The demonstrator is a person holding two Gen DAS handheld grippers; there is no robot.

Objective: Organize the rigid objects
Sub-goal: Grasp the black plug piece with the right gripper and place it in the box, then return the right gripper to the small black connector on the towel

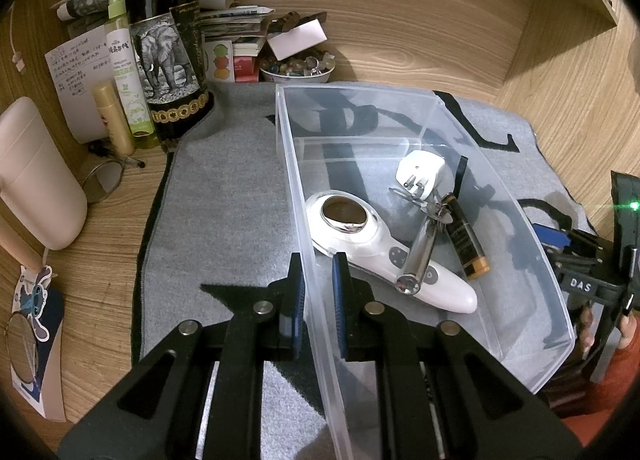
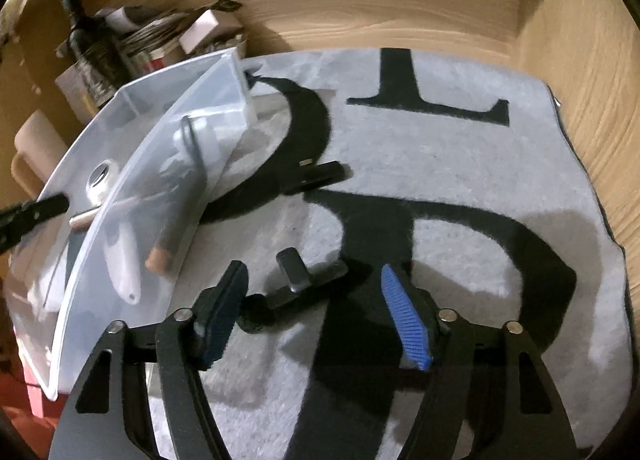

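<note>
A clear plastic bin sits on a grey mat. In it lie a white handheld device, a silver flashlight, a white plug and a black-and-gold battery. My left gripper is shut on the bin's left wall. My right gripper is open over the mat, just behind a black angled bracket. A second black piece lies farther off. The bin is to the left.
A wine bottle, spray bottle, gold tube, bowl of stones and papers crowd the back left corner. A pink container stands at left. Wooden walls enclose the desk.
</note>
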